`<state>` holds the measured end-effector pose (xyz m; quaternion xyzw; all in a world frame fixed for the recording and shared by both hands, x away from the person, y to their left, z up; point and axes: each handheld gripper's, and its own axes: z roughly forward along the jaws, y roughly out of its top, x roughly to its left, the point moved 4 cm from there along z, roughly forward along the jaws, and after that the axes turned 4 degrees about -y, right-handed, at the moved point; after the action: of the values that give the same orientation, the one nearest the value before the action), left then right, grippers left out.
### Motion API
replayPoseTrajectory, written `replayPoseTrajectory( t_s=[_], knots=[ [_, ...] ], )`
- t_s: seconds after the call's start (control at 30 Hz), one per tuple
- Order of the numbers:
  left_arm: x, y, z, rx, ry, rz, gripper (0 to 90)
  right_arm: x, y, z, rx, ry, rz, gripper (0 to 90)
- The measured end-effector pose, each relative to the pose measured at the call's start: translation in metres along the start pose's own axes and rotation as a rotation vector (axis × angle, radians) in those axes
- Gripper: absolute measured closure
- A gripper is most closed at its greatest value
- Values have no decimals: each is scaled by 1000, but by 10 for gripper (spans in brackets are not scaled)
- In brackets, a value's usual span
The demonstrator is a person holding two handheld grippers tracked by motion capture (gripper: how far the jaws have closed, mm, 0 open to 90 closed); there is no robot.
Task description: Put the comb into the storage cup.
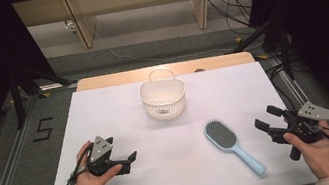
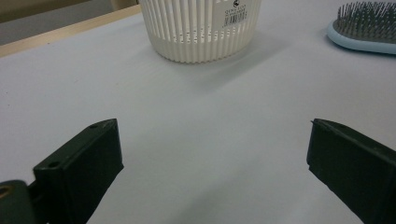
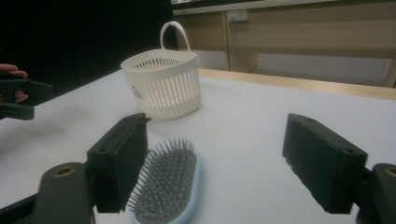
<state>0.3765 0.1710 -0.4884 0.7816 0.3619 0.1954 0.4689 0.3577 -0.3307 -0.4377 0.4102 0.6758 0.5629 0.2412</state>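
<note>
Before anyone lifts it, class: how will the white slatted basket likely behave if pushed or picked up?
The basket looks like thin slatted plastic, so it is probably light and would slide on the smooth table. Its wide base suggests it won't tip easily. The thin loop handle may flex a little.

I see a white-topped table (image 1: 122,125) with a pale wooden far edge, 1 white slatted basket (image 1: 164,100) standing upright near the back centre, 1 light-blue hairbrush (image 1: 232,145) lying bristles-up nearer me, right of centre, well apart from the basket
</note>
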Motion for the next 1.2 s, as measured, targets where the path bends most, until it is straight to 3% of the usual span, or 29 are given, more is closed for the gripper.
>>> replayPoseTrajectory(
  t_s=[0.13,0.43,0.6,0.77,0.93,1.2],
  knots=[
    [0,0,0,-1,0,2,27,0,-1,1,23,-12,-25,171],
    [0,0,0,-3,-1,0,26,2,3,0,37,-32,-46,163],
    [0,0,0,0,3,2,26,7,4,4,98,-26,-97,161],
    [0,0,1,2,2,-1,27,15,8,9,120,-6,-127,160],
    [0,0,1,4,2,2,27,23,9,15,208,-7,-167,164],
    [-1,-1,3,9,-5,2,28,35,3,27,412,16,-228,160]
  ],
)
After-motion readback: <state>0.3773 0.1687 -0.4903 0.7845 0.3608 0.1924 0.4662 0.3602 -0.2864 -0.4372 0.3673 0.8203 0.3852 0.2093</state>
